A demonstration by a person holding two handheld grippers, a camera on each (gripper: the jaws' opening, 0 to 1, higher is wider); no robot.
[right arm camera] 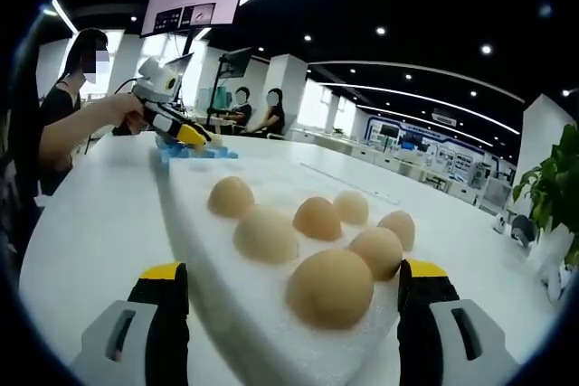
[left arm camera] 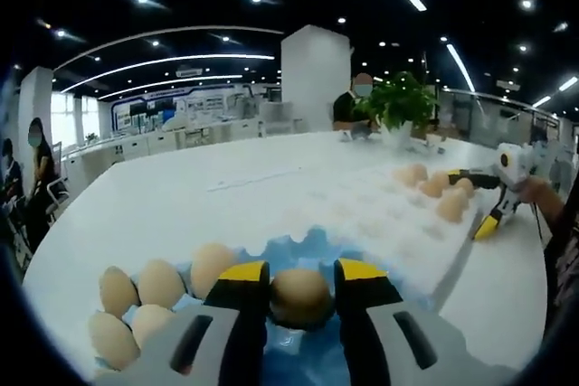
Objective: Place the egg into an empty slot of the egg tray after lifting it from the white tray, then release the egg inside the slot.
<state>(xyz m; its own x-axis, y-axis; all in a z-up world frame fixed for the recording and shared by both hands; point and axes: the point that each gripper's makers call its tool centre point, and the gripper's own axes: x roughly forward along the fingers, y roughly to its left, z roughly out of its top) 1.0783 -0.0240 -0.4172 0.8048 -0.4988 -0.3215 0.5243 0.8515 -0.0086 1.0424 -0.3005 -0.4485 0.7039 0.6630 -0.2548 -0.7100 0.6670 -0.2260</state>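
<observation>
One egg (left arm camera: 300, 296) between the left claw (left arm camera: 301, 288) jaws, over the blue egg tray (left arm camera: 298, 250).

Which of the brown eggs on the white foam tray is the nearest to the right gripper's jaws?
The largest-looking brown egg, at the near edge of the white foam tray, between the open jaws of the right gripper. The other five eggs sit farther back.

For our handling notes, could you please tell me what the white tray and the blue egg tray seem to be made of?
White tray: probably foam, matte and softly grainy with rounded edges. Blue egg tray: likely thin moulded plastic, smooth, slightly glossy, with scalloped cup rims.
</observation>
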